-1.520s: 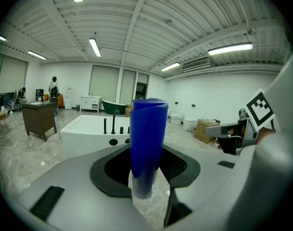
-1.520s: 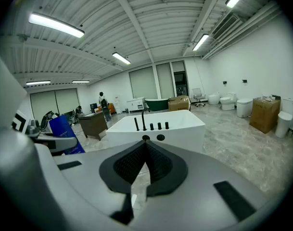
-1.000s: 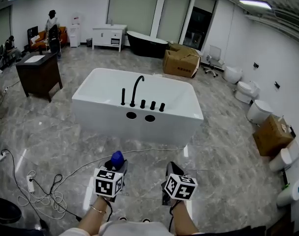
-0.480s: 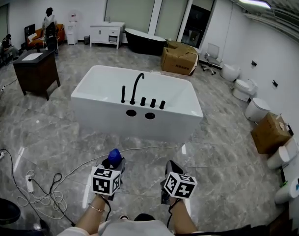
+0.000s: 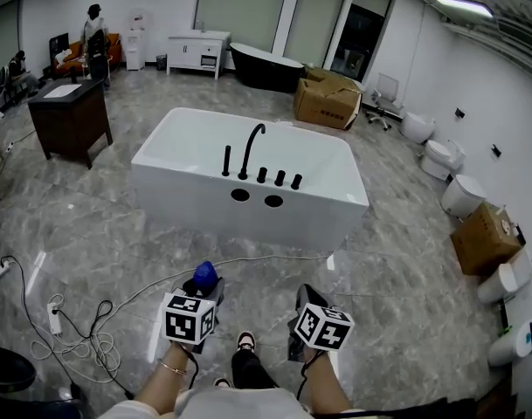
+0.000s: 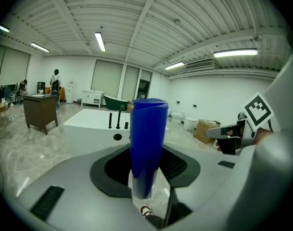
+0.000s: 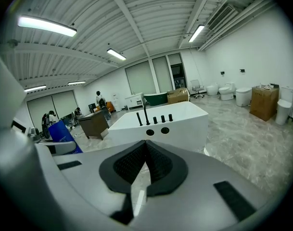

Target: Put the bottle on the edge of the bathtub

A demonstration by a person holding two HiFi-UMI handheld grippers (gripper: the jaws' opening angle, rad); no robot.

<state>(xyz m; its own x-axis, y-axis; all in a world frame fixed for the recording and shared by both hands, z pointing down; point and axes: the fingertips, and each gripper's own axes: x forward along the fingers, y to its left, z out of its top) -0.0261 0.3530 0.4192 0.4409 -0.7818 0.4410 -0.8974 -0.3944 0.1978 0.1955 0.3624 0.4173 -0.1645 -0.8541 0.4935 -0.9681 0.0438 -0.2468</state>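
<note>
A blue bottle [image 5: 205,274] stands upright between the jaws of my left gripper [image 5: 204,285], which is shut on it. In the left gripper view the bottle [image 6: 147,143] fills the middle, with the pads of that gripper [image 6: 145,177] pressed on its lower part. My right gripper [image 5: 306,297] is level with it to the right, and its pads [image 7: 146,148] meet with nothing between them. The white bathtub [image 5: 248,218] stands ahead across the floor. A black faucet [image 5: 248,151] and black knobs sit on its near edge.
A dark wooden cabinet [image 5: 69,120] stands to the tub's left, and cardboard boxes [image 5: 327,101] lie behind it. Toilets [image 5: 462,195] and another box [image 5: 484,238] line the right wall. Cables [image 5: 73,339] trail on the floor at the left. A person [image 5: 95,33] stands far back.
The tub sits slightly lower and nearer in the head view. A shoe now shows on the floor between the two grippers. Both grippers keep their states.
</note>
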